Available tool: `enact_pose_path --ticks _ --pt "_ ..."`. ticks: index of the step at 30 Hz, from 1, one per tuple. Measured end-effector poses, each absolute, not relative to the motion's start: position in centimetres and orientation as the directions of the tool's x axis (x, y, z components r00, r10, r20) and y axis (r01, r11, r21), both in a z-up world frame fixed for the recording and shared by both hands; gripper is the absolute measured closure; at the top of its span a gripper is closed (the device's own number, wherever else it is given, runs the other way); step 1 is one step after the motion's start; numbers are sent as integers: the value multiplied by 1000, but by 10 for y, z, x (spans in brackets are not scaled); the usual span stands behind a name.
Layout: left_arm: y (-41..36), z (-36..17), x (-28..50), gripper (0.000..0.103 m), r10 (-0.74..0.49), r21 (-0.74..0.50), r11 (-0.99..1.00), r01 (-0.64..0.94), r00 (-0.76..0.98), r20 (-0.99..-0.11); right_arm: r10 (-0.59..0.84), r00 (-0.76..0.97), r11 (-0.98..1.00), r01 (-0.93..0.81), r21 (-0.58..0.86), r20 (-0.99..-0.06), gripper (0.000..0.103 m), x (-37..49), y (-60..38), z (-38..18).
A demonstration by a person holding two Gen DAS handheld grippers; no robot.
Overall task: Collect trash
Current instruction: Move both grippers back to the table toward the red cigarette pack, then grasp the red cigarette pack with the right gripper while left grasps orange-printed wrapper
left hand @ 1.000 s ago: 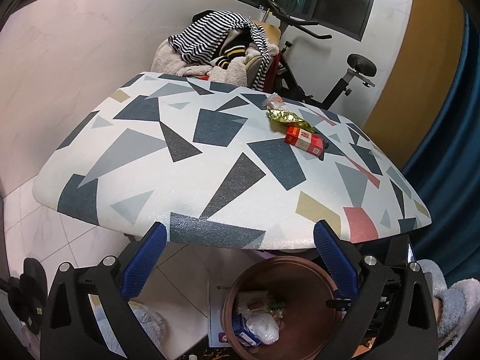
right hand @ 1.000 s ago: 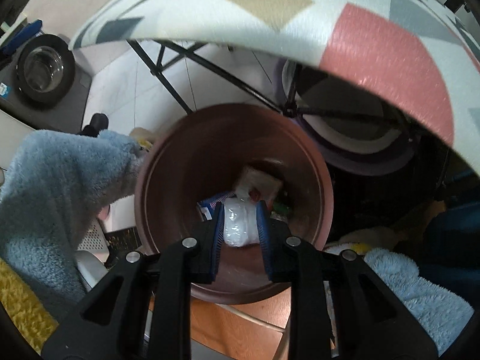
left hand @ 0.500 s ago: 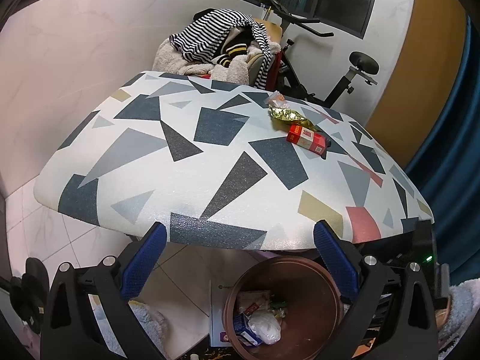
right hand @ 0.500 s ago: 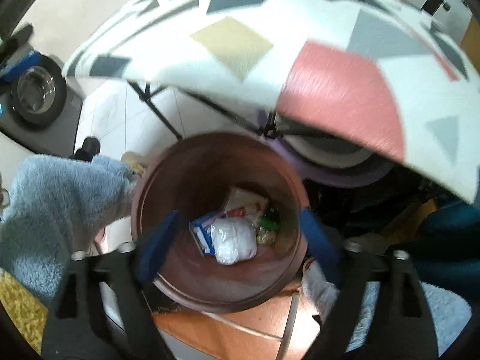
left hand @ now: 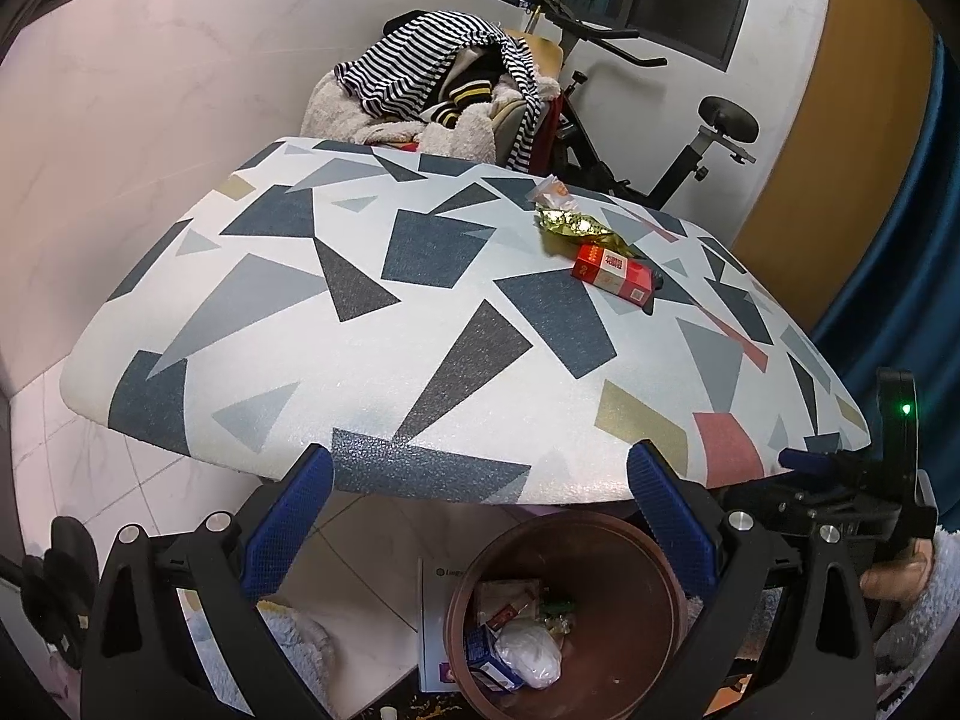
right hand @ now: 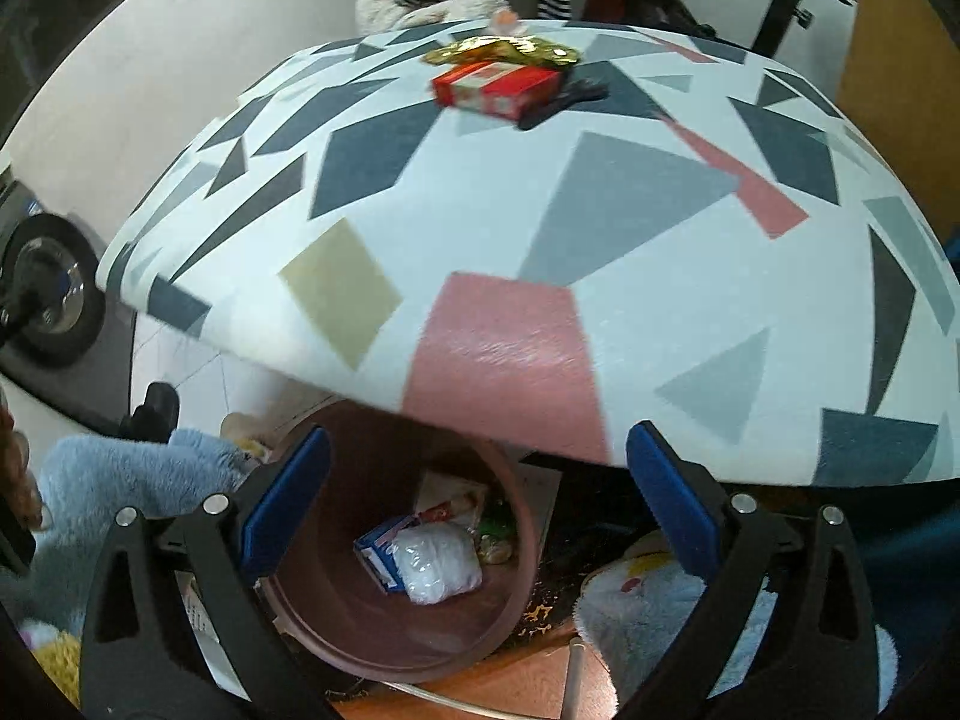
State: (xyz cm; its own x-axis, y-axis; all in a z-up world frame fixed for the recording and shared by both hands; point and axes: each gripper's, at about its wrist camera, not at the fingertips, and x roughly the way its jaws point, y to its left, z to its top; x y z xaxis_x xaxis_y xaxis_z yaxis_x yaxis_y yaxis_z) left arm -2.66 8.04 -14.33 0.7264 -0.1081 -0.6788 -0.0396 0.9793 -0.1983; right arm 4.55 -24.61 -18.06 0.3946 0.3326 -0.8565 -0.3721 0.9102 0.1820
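Observation:
A brown round bin [left hand: 654, 594] stands on the floor under the table's near edge and shows in the right wrist view [right hand: 456, 630] too. In it lie a white plastic bag [right hand: 441, 564] and other wrappers. On the patterned table [left hand: 420, 330] lie a red box [left hand: 612, 273], a gold wrapper [left hand: 576, 227] and a small clear wrapper [left hand: 553, 192]. The red box [right hand: 498, 89] and gold wrapper [right hand: 504, 51] also show in the right wrist view. My left gripper [left hand: 480, 516] is open and empty above the bin. My right gripper [right hand: 477, 492] is open and empty over the bin.
A chair piled with striped clothes [left hand: 444, 78] and an exercise bike [left hand: 690, 138] stand behind the table. A blue curtain [left hand: 900, 240] hangs at the right. Fluffy blue fabric [right hand: 108, 498] lies beside the bin. A dark round object [right hand: 48, 288] sits on the floor at left.
My right gripper opened and let the white bag drop into the bin, then rose and tilted up toward the table. The left gripper stayed nearly still.

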Motion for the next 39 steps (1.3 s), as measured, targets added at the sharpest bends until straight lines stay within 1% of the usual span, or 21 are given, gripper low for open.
enact_pose_path --ticks 11,20,23,31,39 --pt "83 -153 -10 7 -115 -209 977 -47 705 -700 313 409 925 -334 179 -857 6 68 -264 -182" --pt "91 -151 26 7 -122 -215 976 -45 703 -700 312 426 927 -331 174 -849 6 103 -263 -174" --pt "94 -150 39 7 -122 -218 975 -47 708 -695 317 425 921 -351 169 -848 6 126 -256 -172" --pt "110 -152 70 7 -108 -219 974 -66 709 -697 379 385 845 -515 145 -842 6 212 -203 -166" --pt "131 -164 79 7 -85 -228 967 -115 695 -714 359 351 795 -601 86 -865 6 272 -158 -174"
